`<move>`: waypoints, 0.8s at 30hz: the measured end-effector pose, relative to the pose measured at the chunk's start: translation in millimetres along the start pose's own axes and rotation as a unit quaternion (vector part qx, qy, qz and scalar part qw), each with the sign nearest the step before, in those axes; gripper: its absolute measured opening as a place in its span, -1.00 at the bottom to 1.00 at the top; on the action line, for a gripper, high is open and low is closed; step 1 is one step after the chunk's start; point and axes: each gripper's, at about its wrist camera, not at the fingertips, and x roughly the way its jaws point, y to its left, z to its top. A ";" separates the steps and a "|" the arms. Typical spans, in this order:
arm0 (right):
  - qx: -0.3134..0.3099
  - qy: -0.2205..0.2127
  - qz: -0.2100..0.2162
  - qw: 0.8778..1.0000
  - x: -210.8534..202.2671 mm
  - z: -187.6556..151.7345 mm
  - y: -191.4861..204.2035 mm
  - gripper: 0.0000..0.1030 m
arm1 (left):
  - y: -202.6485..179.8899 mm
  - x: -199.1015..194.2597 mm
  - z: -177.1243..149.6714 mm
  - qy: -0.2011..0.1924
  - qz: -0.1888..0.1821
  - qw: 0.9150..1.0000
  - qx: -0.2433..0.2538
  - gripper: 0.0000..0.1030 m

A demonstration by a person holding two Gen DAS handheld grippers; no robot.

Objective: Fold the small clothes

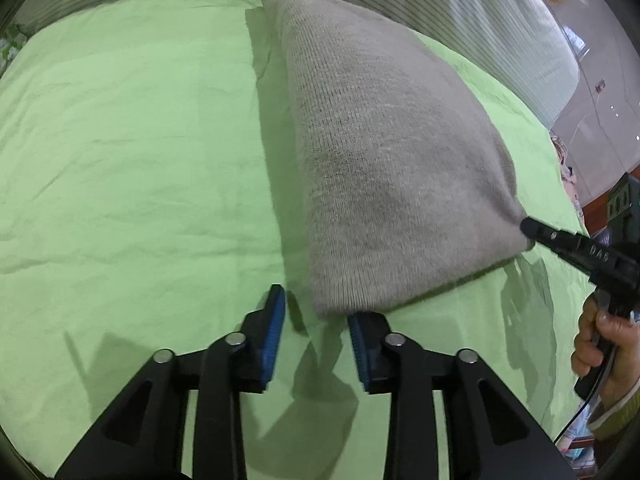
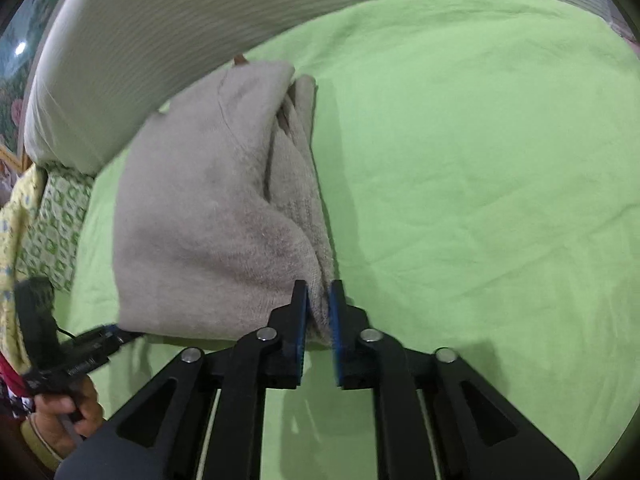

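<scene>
we see the grey knit garment [image 2: 208, 216] lying folded on the green bed sheet [image 2: 480, 160]. at the garment's near right corner, our right claw [image 2: 319, 312] has its blue pads pinching a bunched fold of the knit. at the garment's near left corner sits our left claw [image 2: 116, 336], held by a hand [image 2: 68, 412]. beyond the garment's far edge lies a striped white pillow [image 2: 160, 40].
</scene>
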 end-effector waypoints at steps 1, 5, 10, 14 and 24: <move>-0.001 -0.003 0.001 1.000 -4.0 1.3 2.8 -0.65 | 2.0 -5.6 -0.8 0.000 -0.005 1.000 -0.001 -0.24; -0.006 -0.037 -0.001 0.999 -23.6 15.1 13.2 0.03 | 11.4 -26.8 2.0 -0.009 -0.032 0.999 -0.024 0.00; -0.008 -0.065 0.016 0.998 -19.5 41.1 30.3 0.20 | 16.6 -45.8 18.4 -0.046 -0.069 0.995 -0.059 0.27; -0.014 -0.060 0.024 0.998 1.7 61.5 40.5 0.20 | 15.1 -45.3 40.1 -0.055 -0.069 0.993 -0.073 0.31; -0.048 -0.013 -0.007 0.999 53.5 84.1 44.4 0.20 | 13.8 -11.3 78.0 -0.050 -0.058 0.993 -0.092 0.48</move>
